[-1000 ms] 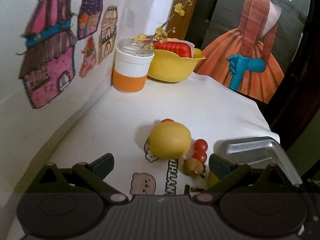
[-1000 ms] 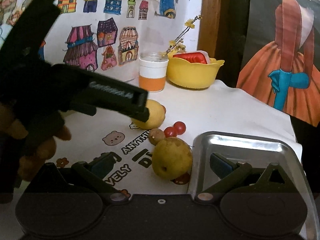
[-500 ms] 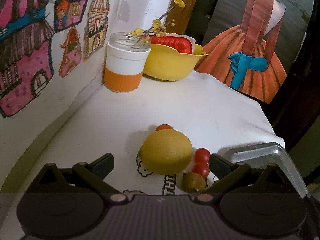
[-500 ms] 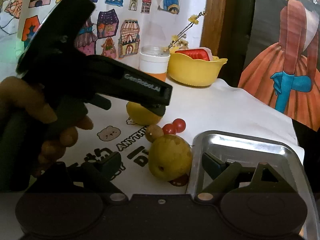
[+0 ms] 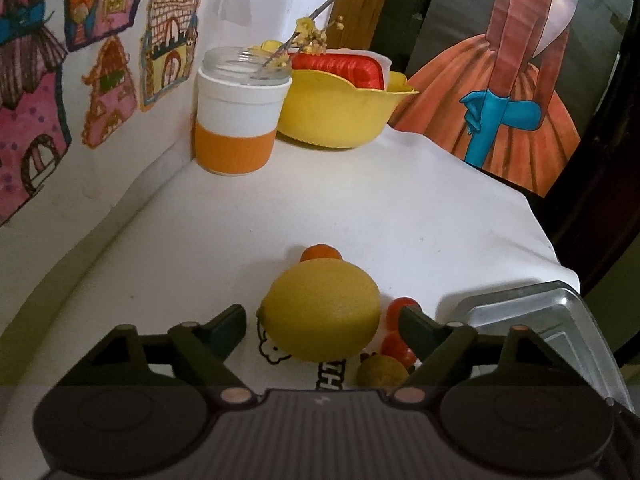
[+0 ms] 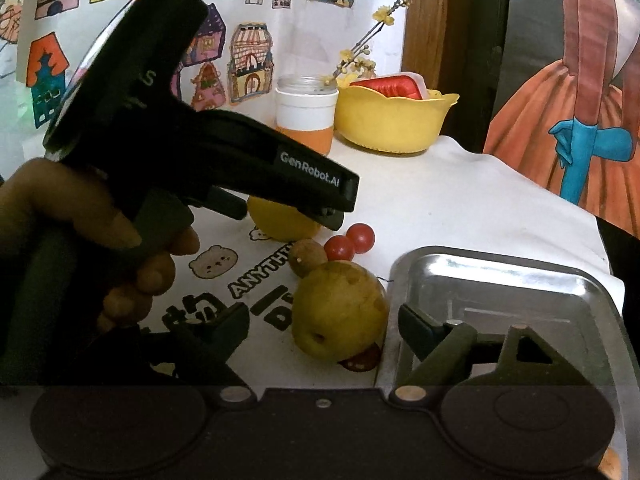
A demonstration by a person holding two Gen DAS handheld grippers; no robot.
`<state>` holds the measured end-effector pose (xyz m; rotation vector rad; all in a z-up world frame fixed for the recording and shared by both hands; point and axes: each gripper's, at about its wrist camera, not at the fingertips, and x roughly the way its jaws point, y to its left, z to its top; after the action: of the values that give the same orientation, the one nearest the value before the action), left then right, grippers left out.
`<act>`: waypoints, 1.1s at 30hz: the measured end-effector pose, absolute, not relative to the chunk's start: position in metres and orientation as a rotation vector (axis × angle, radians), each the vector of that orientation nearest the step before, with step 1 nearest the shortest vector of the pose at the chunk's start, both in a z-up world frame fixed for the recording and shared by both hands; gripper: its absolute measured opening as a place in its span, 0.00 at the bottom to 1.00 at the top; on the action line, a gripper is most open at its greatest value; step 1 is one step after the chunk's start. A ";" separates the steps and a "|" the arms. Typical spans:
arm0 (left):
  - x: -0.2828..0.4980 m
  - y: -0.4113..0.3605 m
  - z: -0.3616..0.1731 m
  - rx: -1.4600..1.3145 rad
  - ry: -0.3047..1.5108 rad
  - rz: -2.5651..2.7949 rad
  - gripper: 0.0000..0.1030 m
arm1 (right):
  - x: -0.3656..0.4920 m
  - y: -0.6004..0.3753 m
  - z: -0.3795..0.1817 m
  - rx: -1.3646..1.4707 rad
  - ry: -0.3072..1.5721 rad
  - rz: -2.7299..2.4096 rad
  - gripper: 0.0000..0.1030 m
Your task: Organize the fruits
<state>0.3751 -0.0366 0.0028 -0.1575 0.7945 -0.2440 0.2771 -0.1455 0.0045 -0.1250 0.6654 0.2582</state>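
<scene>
A yellow lemon (image 5: 320, 312) lies on the white cloth between the spread fingers of my left gripper (image 5: 320, 326), which is open around it without clamping. Behind the lemon peeks a small orange fruit (image 5: 320, 252). To its right are two cherry tomatoes (image 5: 400, 308) and a small brown fruit (image 5: 382, 372). In the right wrist view a yellow-green pear (image 6: 340, 312) lies next to the metal tray (image 6: 500, 292). My right gripper (image 6: 324, 330) is open, its fingers either side of the pear. A hand holds the left gripper (image 6: 280, 214) over the lemon (image 6: 288, 228).
An orange-and-white jar (image 5: 240, 116) and a yellow bowl (image 5: 344, 116) holding a red container stand at the back by the wall with house drawings. The table edge drops off at the right past the tray (image 5: 540, 328). Bare cloth lies between the fruits and the bowl.
My left gripper has moved forward and down until the lemon sits between its open fingers. The right gripper has edged closer to the pear. No fruit has moved.
</scene>
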 end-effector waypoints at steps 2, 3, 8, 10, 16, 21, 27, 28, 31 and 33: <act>0.376 -0.037 0.002 -0.161 0.796 -0.239 0.77 | 0.279 -0.146 0.004 -0.124 0.672 0.257 0.79; 0.376 -0.037 0.002 -0.162 0.796 -0.238 0.75 | 0.280 -0.146 0.003 -0.120 0.676 0.260 0.78; 0.376 -0.038 0.001 -0.163 0.787 -0.232 0.66 | 0.285 -0.148 0.002 -0.109 0.691 0.260 0.75; 0.377 -0.038 0.000 -0.160 0.784 -0.229 0.66 | 0.286 -0.148 0.002 -0.108 0.694 0.258 0.74; 0.378 -0.038 0.001 -0.167 0.785 -0.224 0.66 | 0.289 -0.149 0.001 -0.100 0.690 0.249 0.69; 0.372 -0.038 0.001 -0.166 0.783 -0.221 0.65 | 0.289 -0.152 0.001 -0.092 0.681 0.224 0.56; 0.364 -0.036 0.002 -0.173 0.788 -0.221 0.64 | 0.289 -0.154 0.001 -0.080 0.680 0.224 0.53; 0.362 -0.035 0.002 -0.175 0.789 -0.221 0.64 | 0.288 -0.154 0.002 -0.077 0.680 0.225 0.53; 0.356 -0.033 0.003 -0.180 0.793 -0.219 0.64 | 0.284 -0.155 0.003 -0.061 0.682 0.233 0.53; 0.351 -0.032 0.004 -0.188 0.795 -0.216 0.64 | 0.282 -0.154 0.003 -0.057 0.684 0.242 0.53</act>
<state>0.3508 -0.0316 0.0036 -0.1881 0.7954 -0.2157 0.2819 -0.1539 0.0032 -0.0566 0.6839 0.2421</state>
